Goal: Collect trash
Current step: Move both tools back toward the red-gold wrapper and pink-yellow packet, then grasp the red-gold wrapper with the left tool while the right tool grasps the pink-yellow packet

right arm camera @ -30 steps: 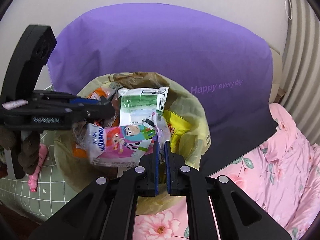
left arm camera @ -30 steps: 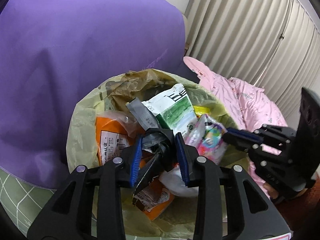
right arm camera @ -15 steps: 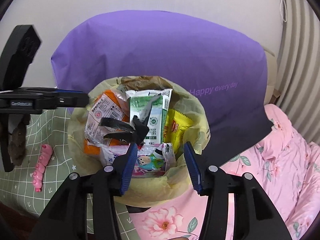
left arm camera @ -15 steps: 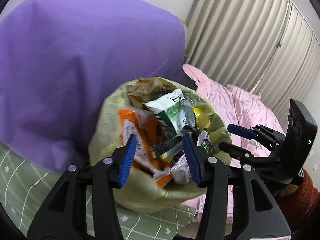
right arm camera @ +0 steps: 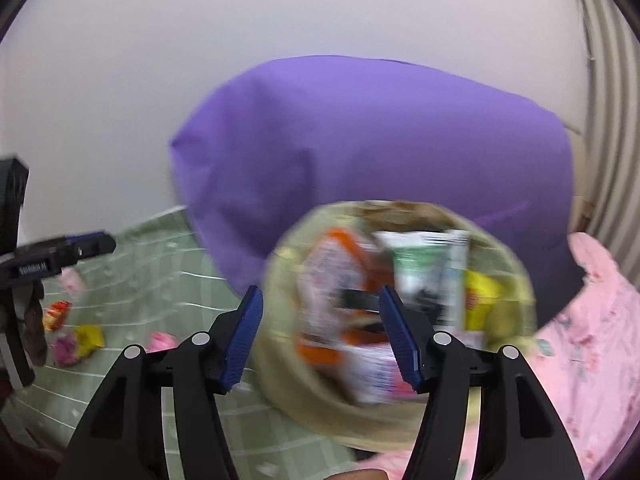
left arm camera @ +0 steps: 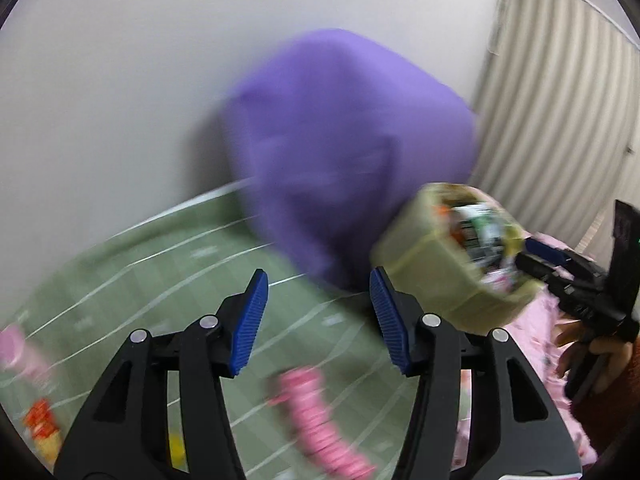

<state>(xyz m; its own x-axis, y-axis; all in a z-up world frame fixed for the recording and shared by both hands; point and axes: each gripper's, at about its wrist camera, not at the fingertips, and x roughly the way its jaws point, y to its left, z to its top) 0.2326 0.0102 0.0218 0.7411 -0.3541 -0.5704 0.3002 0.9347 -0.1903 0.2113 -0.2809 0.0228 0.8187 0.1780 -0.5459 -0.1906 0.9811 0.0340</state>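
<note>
- Both your jaws are spreading with nothing between them: left gripper [left arm camera: 316, 320] over the green mat [left arm camera: 160, 280], right gripper [right arm camera: 320, 336] facing the bin.
- Left edge of the mat: I count three loose wrappers [right arm camera: 76, 336], still to collect.
- One trash bin [right arm camera: 400, 300], brim-full, beside the purple cushion [right arm camera: 380, 140].

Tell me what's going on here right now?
A person with two handheld grippers is collecting trash. The lined bin is full of wrappers. The left gripper and right gripper are both empty, jaws opening. Small wrappers lie loose on the green sheet, not yet picked up.
</note>
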